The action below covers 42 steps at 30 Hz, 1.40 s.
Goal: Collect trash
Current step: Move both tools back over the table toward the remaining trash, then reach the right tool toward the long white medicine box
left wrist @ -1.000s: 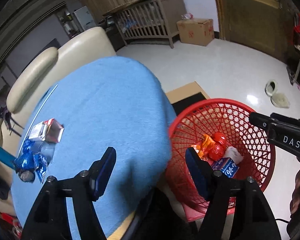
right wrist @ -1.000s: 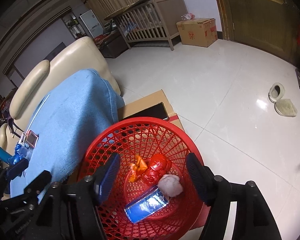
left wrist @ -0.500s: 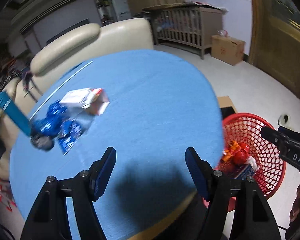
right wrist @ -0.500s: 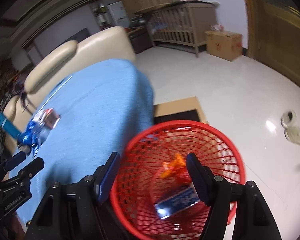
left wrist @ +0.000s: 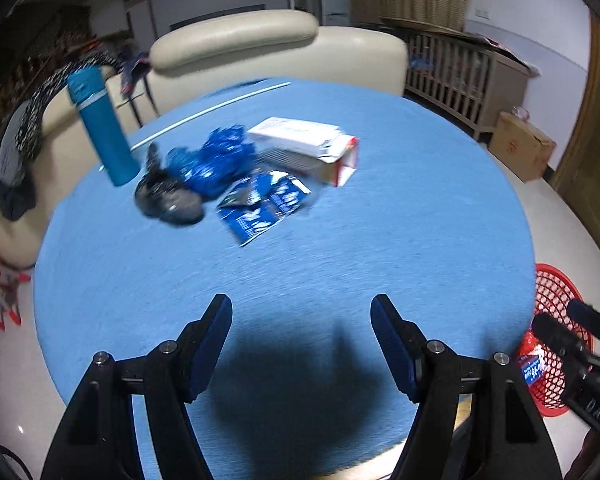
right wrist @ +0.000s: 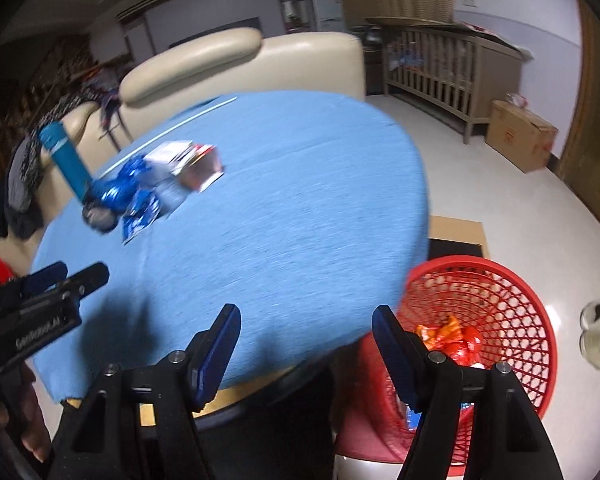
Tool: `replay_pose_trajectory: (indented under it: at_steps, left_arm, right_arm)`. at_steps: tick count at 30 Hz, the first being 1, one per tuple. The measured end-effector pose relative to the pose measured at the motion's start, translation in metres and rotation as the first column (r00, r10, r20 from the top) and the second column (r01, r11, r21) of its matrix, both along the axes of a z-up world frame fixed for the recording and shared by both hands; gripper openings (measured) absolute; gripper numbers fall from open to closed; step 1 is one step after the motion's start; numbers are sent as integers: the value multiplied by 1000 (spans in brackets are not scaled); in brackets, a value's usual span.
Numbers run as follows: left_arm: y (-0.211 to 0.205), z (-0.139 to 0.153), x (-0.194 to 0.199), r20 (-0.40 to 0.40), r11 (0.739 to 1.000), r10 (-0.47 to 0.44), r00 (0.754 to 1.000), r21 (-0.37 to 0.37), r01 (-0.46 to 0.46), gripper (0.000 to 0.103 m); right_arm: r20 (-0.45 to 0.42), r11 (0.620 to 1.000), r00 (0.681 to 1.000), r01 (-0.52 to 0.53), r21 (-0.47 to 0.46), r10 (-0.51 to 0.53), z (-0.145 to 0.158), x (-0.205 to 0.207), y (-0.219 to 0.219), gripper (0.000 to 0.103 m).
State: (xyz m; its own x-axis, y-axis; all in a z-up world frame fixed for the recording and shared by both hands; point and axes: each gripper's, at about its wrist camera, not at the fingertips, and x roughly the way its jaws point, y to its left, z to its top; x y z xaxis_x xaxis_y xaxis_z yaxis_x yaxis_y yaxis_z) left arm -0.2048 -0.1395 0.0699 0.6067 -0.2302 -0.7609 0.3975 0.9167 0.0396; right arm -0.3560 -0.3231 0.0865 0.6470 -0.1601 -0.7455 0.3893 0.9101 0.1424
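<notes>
Trash lies on the far left part of a round table under a blue cloth [left wrist: 380, 240]: a white and red carton [left wrist: 312, 148] on its side, crumpled blue wrappers [left wrist: 216, 160], a flat blue packet [left wrist: 262, 206] and a dark lump [left wrist: 168, 200]. A red mesh basket [right wrist: 512, 308] stands on the floor at the table's right with red and orange wrappers [right wrist: 456, 338] inside. My left gripper [left wrist: 302, 320] hangs open over the table's near side, empty. My right gripper [right wrist: 306, 328] is open and empty above the table's edge and the basket.
A tall blue bottle [left wrist: 102, 124] stands upright just left of the trash. A cream sofa [left wrist: 260, 46] lies behind the table, a wooden crib [right wrist: 444, 68] and a cardboard box [right wrist: 520, 134] at the back right. A cardboard sheet [right wrist: 456, 228] lies beside the basket.
Both grippers have swung left from over the basket toward the table and rolled level. The trash pile now sits nearer the middle of both views. Both stay open and empty.
</notes>
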Motion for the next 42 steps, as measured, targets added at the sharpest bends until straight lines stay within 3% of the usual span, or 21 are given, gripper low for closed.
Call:
replay_pose_trajectory:
  at_steps: [11, 28, 42]
  left_arm:
    - [41, -21, 25, -65, 996, 83, 994, -39, -85, 73]
    - [83, -54, 57, -150, 981, 181, 972, -42, -189, 73]
    - [101, -60, 68, -123, 973, 220, 968, -38, -226, 74]
  right_arm:
    - [-73, 995, 993, -94, -37, 91, -7, 37, 44, 72]
    - [-173, 973, 961, -227, -35, 218, -32, 91, 97, 72]
    - [-188, 958, 940, -288, 16, 285, -41, 147, 109, 74]
